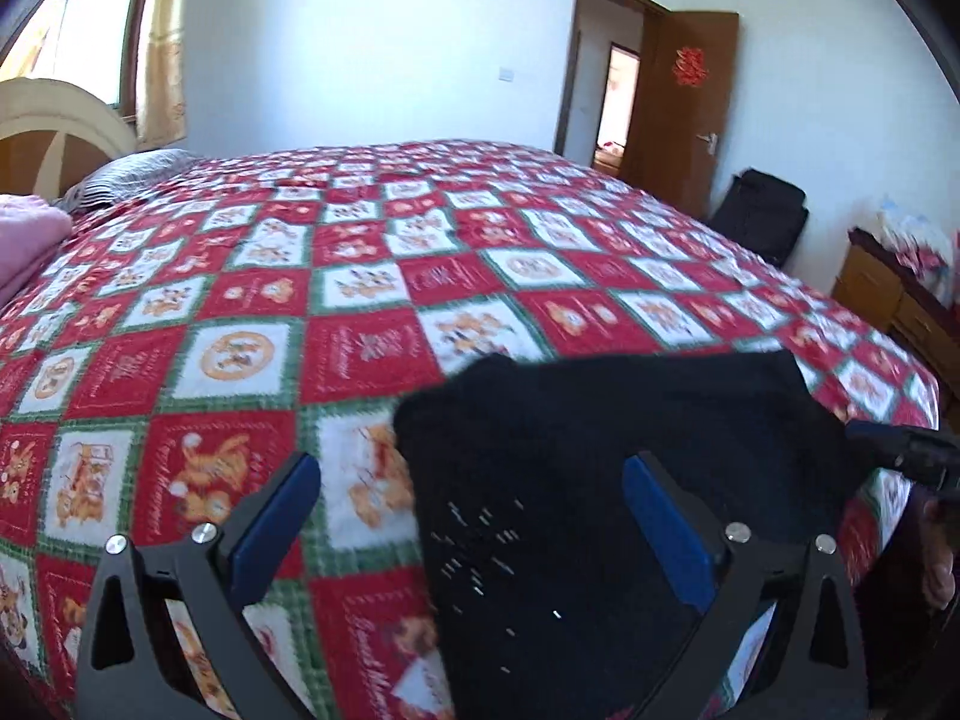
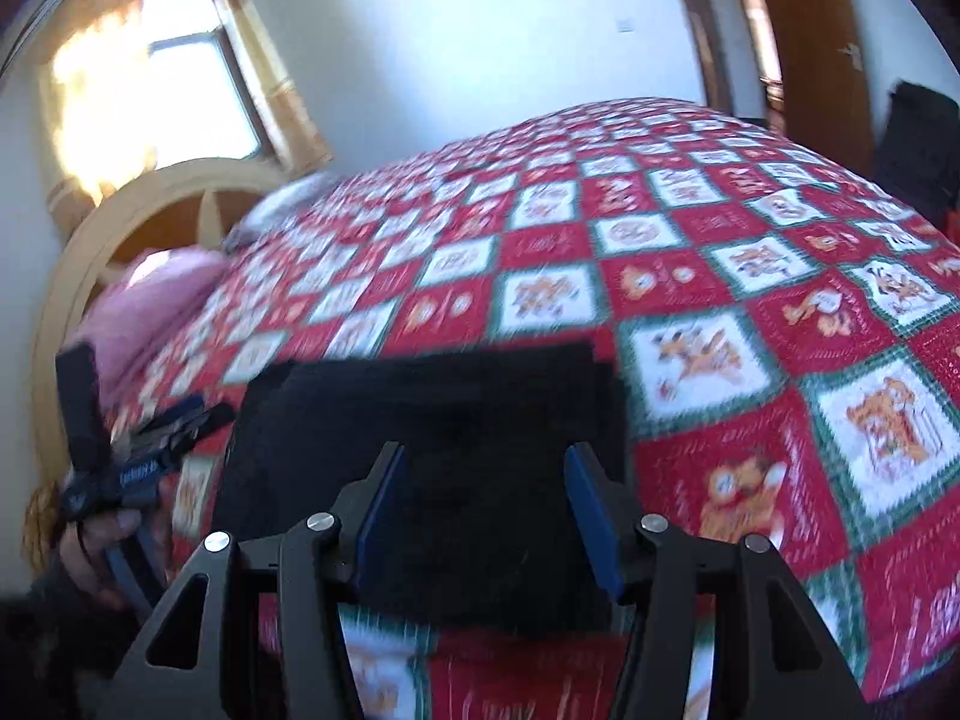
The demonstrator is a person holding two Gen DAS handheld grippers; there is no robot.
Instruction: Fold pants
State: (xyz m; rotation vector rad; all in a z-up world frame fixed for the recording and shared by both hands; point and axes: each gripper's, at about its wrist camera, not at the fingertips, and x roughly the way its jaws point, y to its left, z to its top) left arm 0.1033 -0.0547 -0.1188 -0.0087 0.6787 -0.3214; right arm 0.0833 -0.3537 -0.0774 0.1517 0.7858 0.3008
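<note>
Sunlit bedroom, both views smeared by motion blur: one bed under a red, white and green checked quilt carries one folded pair of black fabric pants near its front edge, their lower part cut off. Two tools hover above them: the left tool spread wide, the right tool about half open; neither grips anything.

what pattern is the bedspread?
Red and white checks with green borders and cartoon prints; bedspread shows best in the left wrist view.
</note>
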